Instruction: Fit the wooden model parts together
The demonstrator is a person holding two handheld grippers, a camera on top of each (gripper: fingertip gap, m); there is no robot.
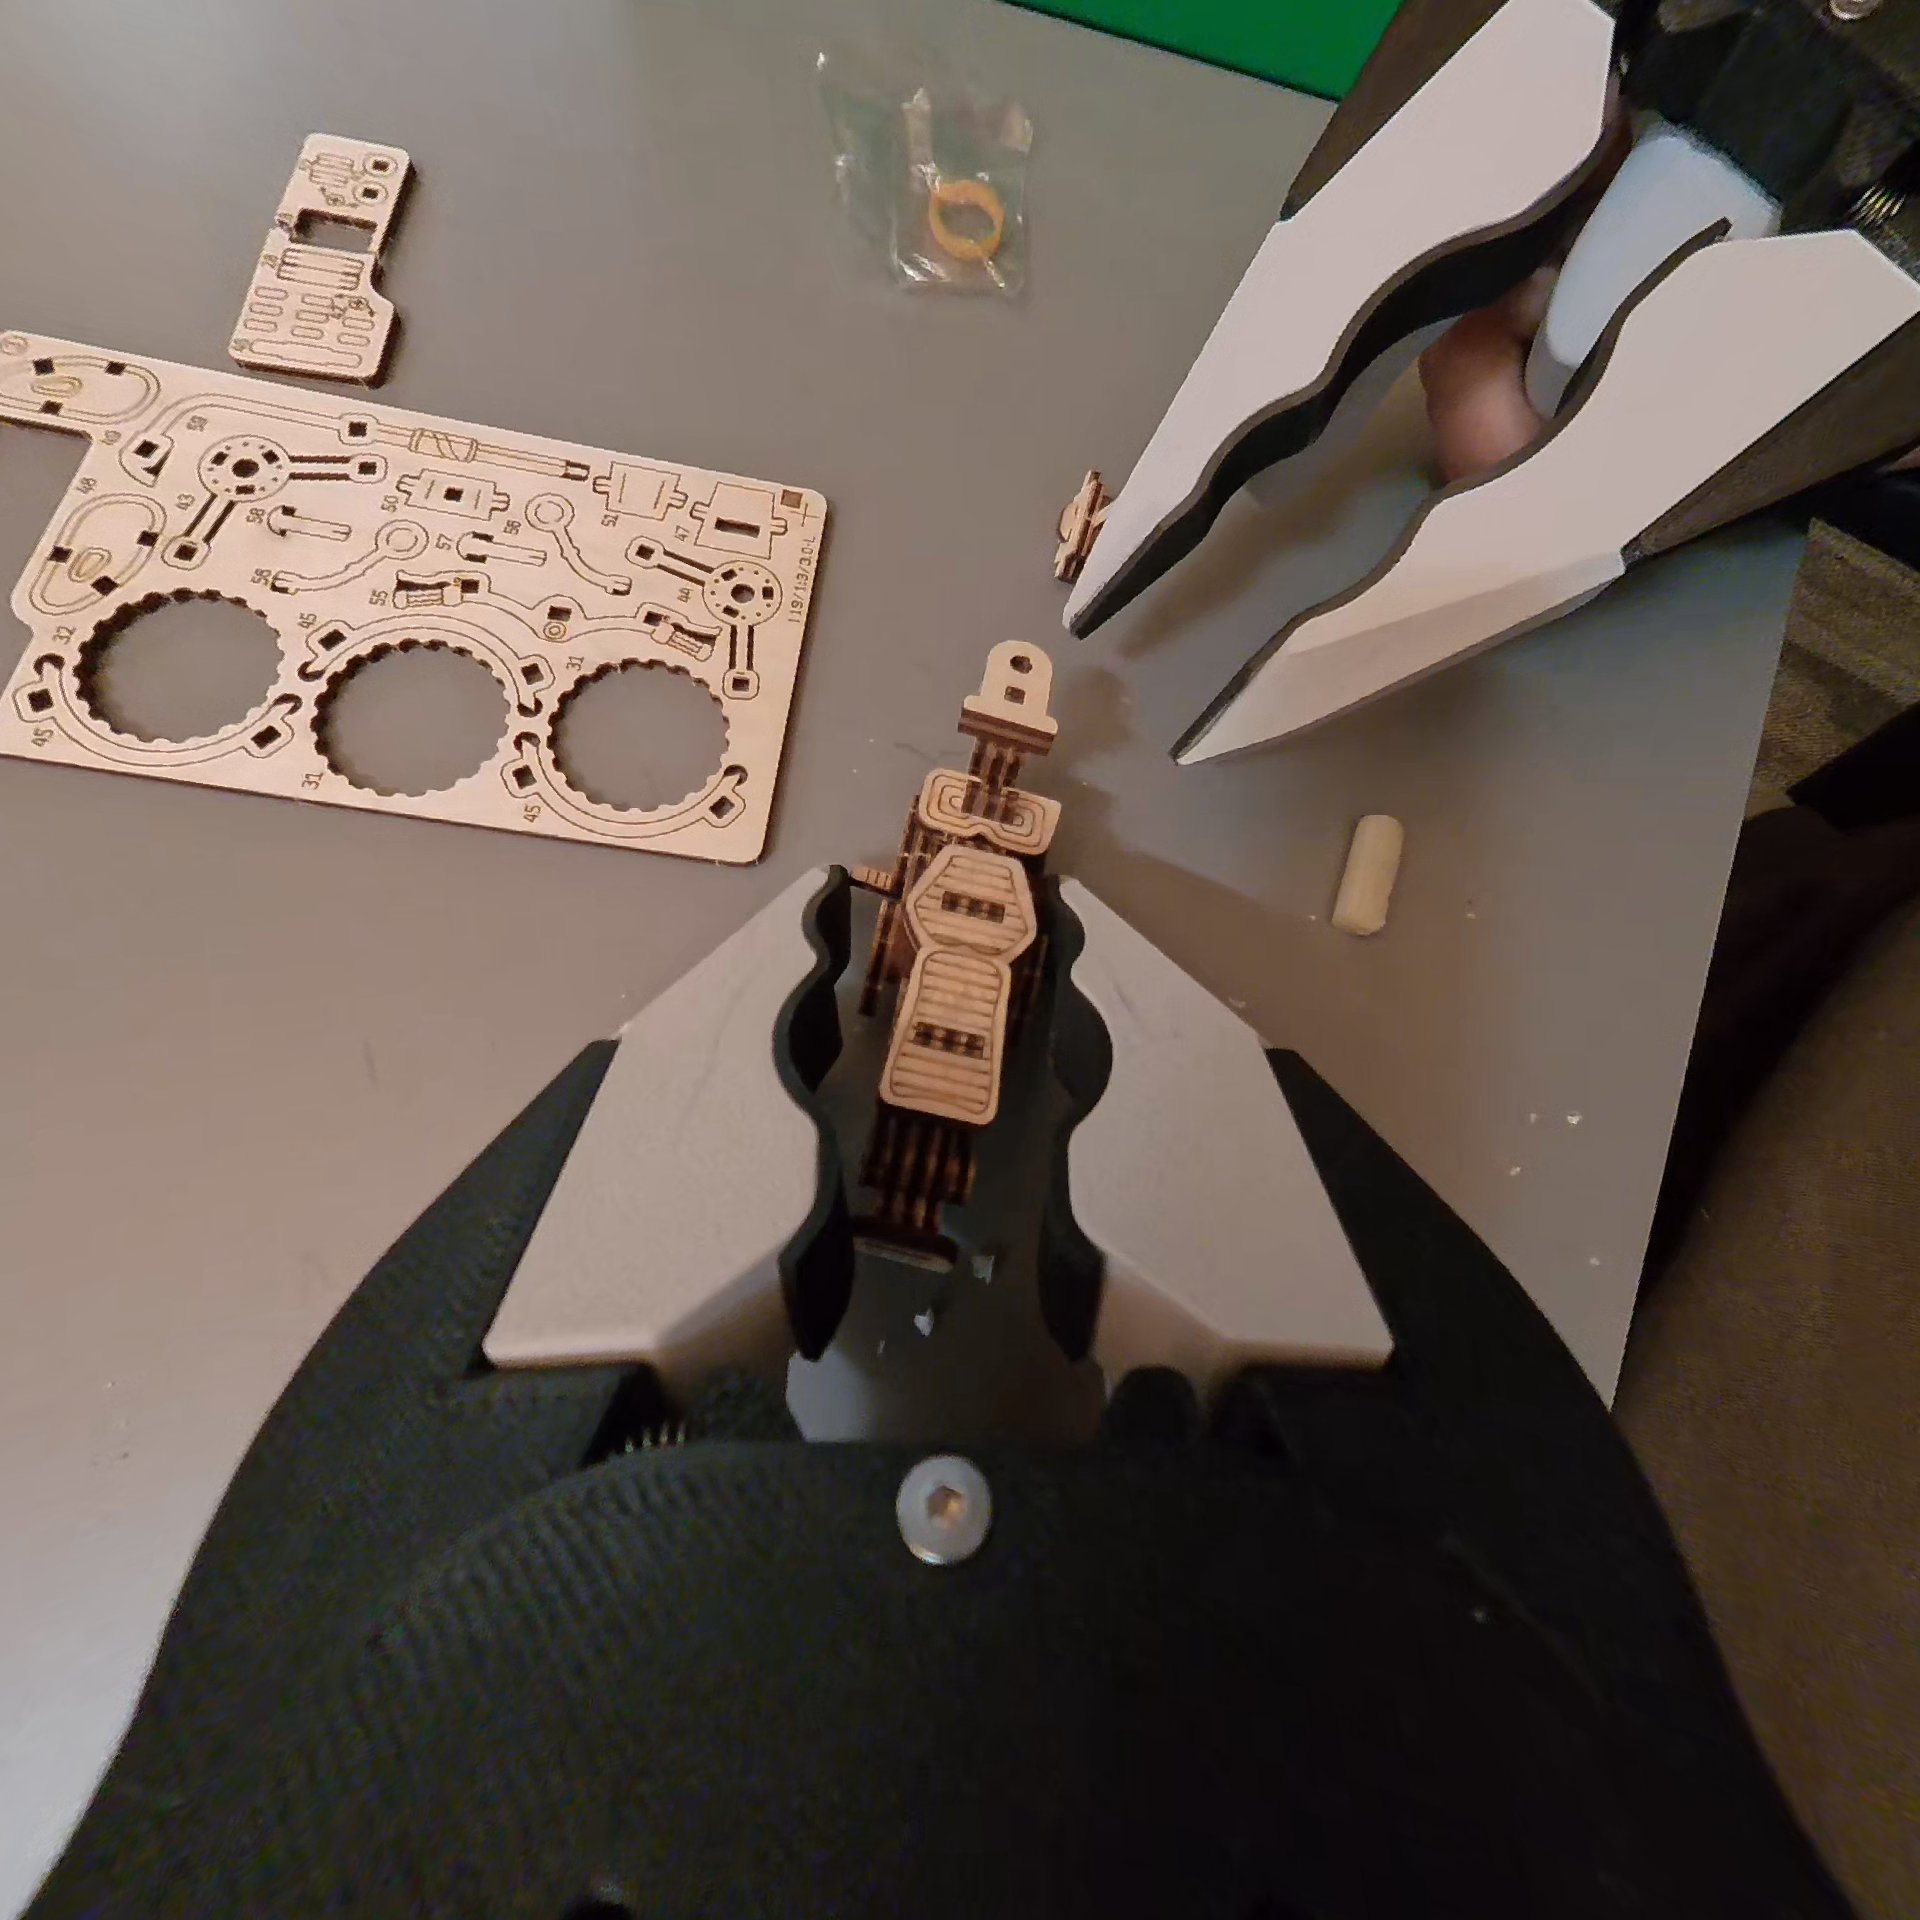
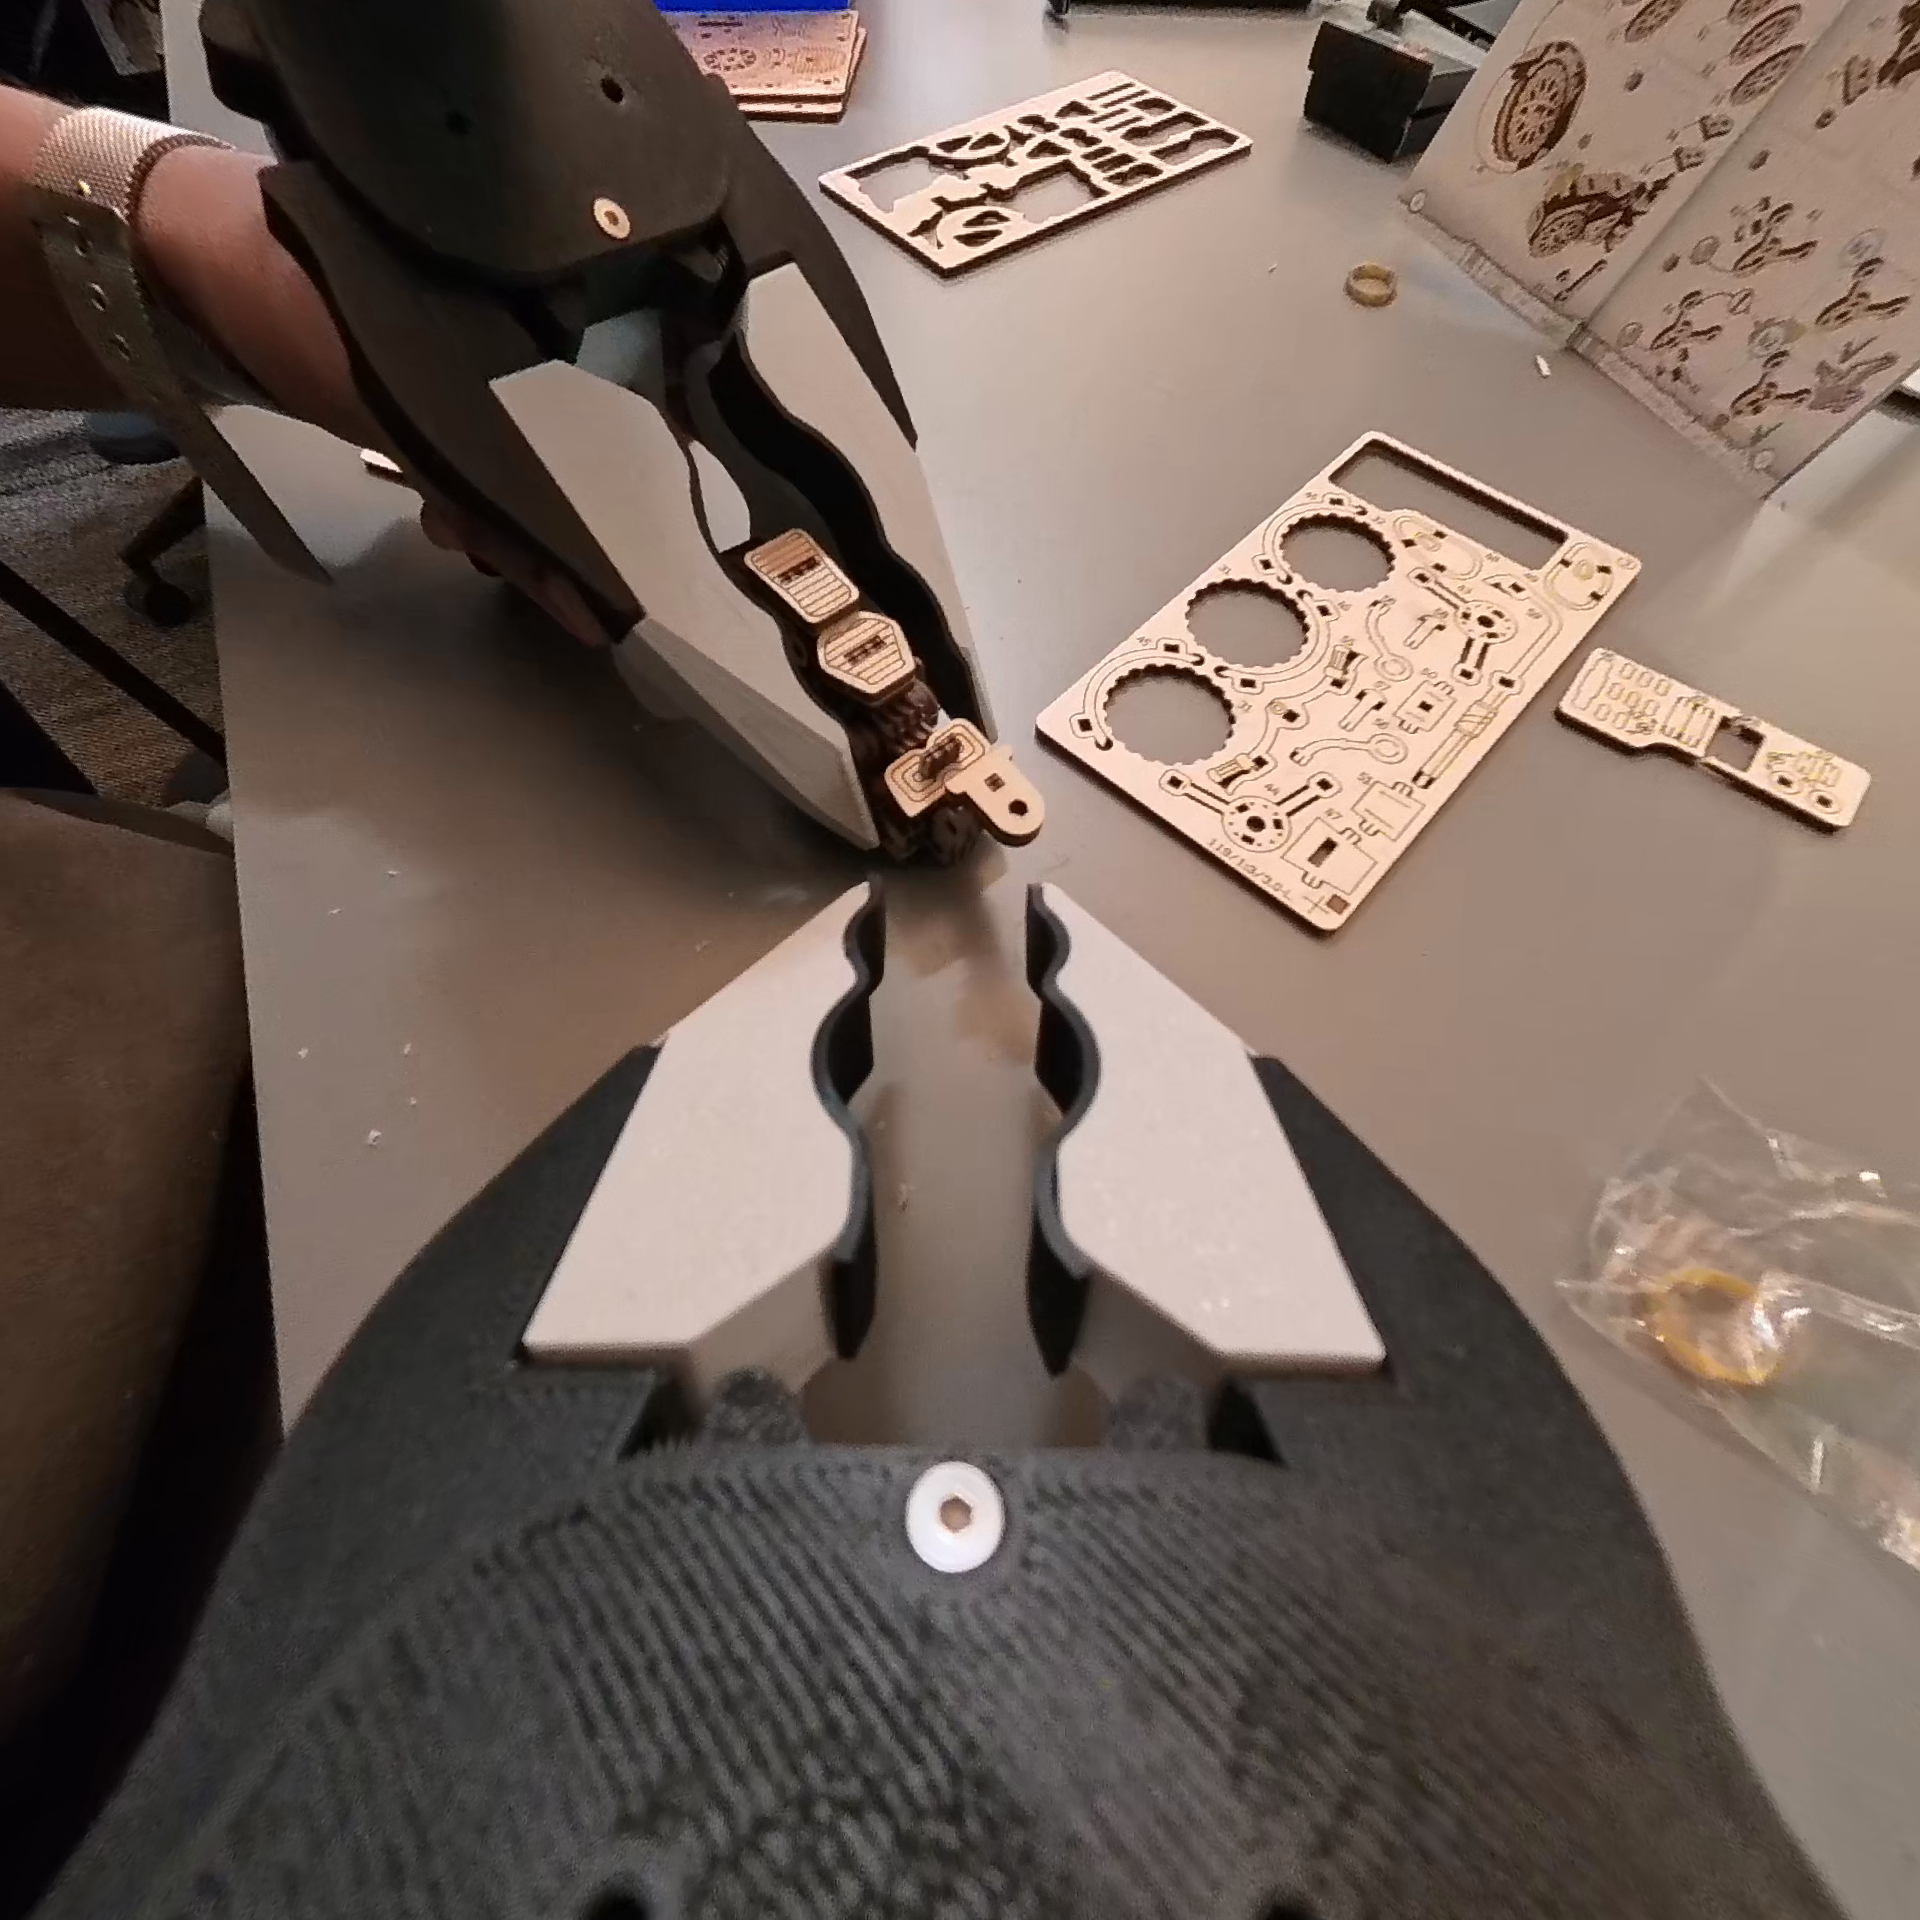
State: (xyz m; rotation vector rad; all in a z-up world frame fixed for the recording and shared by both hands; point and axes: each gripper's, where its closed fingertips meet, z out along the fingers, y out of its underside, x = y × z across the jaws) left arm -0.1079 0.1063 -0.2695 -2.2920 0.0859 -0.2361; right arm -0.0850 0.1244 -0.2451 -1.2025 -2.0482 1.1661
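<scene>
My left gripper (image 1: 951, 883) is shut on the wooden model assembly (image 1: 956, 987), a layered body with engraved plates on top and an eyelet tab sticking out past the fingertips. It rests low on the grey table. In the right wrist view the same model (image 2: 862, 655) shows between the left gripper's fingers, tab toward me. My right gripper (image 2: 954, 899) is open and empty, its tips just short of the tab. It also shows in the left wrist view (image 1: 1132, 686). A small loose wooden part (image 1: 1081, 525) lies beside its far finger.
A large part sheet with three round cut-outs (image 1: 416, 623) (image 2: 1340, 707) and a small sheet (image 1: 322, 260) (image 2: 1714, 738) lie nearby. There are also a clear bag with a yellow band (image 1: 961, 197) (image 2: 1745, 1288), a white cylinder (image 1: 1369, 873), a spent sheet (image 2: 1039, 166) and an instruction leaflet (image 2: 1704, 208). The table edge (image 2: 249, 935) is close. Left tips to right tips: about 4 cm. From the right gripper's tips to the white cylinder (image 1: 1369, 873) is close to 6 cm.
</scene>
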